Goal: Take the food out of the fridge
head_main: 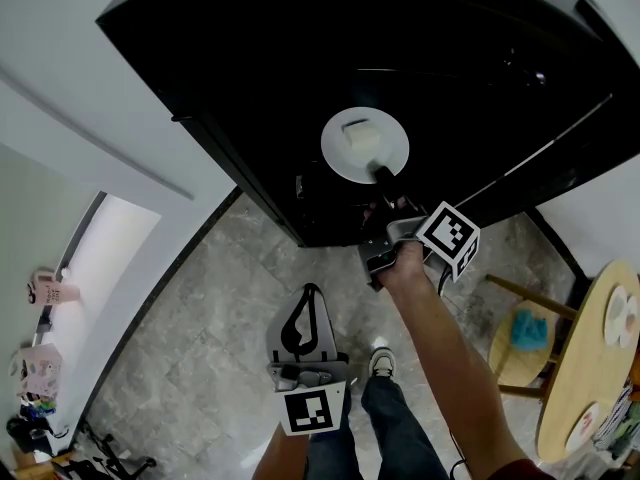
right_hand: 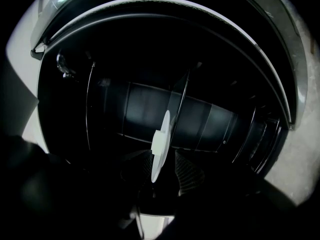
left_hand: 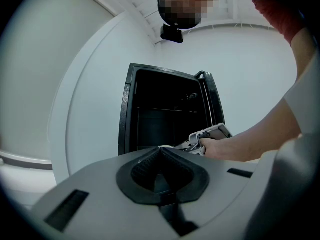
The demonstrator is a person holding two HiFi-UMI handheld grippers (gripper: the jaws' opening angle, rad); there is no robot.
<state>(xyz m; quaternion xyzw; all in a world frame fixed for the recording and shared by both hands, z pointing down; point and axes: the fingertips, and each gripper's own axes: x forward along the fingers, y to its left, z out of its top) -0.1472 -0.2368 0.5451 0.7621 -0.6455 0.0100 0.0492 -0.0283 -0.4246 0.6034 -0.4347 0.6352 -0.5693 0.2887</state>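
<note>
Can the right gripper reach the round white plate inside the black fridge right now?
Probably yes: the black fridge stands open, and the right gripper has open jaws straddling the rim of the round white plate.

A round white plate (head_main: 338,158) lies flat inside the open black fridge (head_main: 300,48), near its front edge. On it sits a pale, square block of food (head_main: 358,136).
</note>
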